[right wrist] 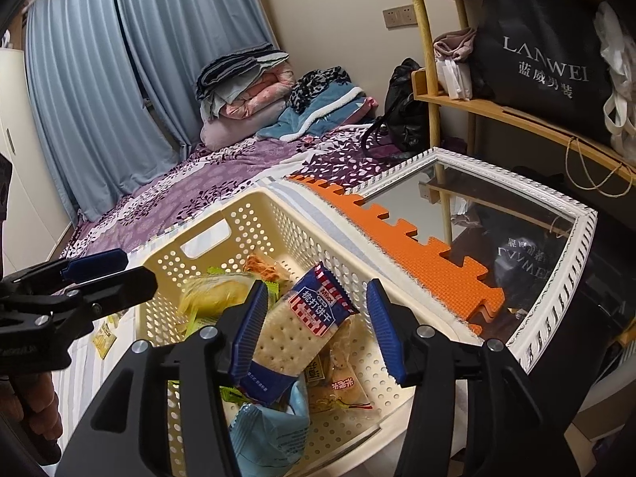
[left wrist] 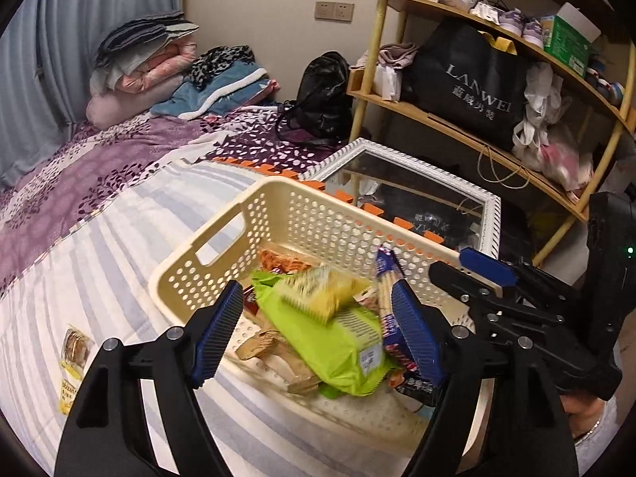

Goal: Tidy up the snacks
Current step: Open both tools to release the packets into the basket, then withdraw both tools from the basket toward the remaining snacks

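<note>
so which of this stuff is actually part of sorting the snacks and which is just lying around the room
Part of the job:
cream basket
yellow snack pack
green pack
cracker pack
loose biscuit pack on the bed

Just lying about:
folded blankets
black handbag
mirror
orange foam mat
shelf

yellow packet (left wrist: 318,292): motion-blurred in your left wrist view; print unreadable, and you cannot tell whether it rests on the green pack (left wrist: 342,342).
cracker pack (right wrist: 298,326): its lower end sits behind your right gripper's left finger.
light blue bag (right wrist: 270,433): partly covered by the gripper frame.
basket (left wrist: 278,206): near wall hidden behind your fingers.
packet on the bed (left wrist: 73,361): too small to read its label.
</note>
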A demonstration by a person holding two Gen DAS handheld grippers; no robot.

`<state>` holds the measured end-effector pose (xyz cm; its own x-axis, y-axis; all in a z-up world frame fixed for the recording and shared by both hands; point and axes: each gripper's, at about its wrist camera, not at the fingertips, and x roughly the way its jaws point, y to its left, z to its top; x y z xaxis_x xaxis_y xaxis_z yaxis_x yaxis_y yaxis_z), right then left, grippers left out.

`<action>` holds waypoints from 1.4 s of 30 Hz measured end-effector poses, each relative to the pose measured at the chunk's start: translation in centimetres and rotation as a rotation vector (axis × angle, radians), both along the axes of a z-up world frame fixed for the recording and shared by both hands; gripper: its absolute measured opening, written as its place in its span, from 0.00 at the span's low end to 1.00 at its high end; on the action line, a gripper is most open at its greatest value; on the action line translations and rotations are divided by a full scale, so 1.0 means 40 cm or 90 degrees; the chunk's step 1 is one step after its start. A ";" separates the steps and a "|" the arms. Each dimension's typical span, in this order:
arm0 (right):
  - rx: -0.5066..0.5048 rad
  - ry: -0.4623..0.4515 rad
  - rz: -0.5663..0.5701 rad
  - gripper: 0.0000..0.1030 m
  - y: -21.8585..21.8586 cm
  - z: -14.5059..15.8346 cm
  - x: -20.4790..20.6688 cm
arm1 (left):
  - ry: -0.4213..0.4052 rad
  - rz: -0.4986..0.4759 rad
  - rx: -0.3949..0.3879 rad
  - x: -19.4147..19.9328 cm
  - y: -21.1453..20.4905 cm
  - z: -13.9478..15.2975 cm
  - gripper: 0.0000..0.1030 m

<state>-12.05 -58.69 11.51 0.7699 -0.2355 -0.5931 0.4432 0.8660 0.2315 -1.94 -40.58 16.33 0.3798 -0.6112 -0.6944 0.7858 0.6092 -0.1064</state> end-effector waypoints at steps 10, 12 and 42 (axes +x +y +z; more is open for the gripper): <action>-0.005 -0.009 0.015 0.62 0.031 0.011 0.013 | -0.018 0.050 0.006 0.029 0.045 0.010 0.94; -0.006 -0.010 0.014 0.64 0.035 0.014 0.013 | -0.022 0.053 0.011 0.029 0.051 0.008 0.94; -0.017 -0.006 0.041 0.73 0.101 0.037 0.045 | -0.043 0.094 0.017 0.042 0.132 0.020 0.95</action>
<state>-10.24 -54.66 13.00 0.7893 -0.2006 -0.5804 0.3843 0.8985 0.2122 -0.25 -35.29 17.15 0.5112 -0.5269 -0.6790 0.6919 0.7209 -0.0386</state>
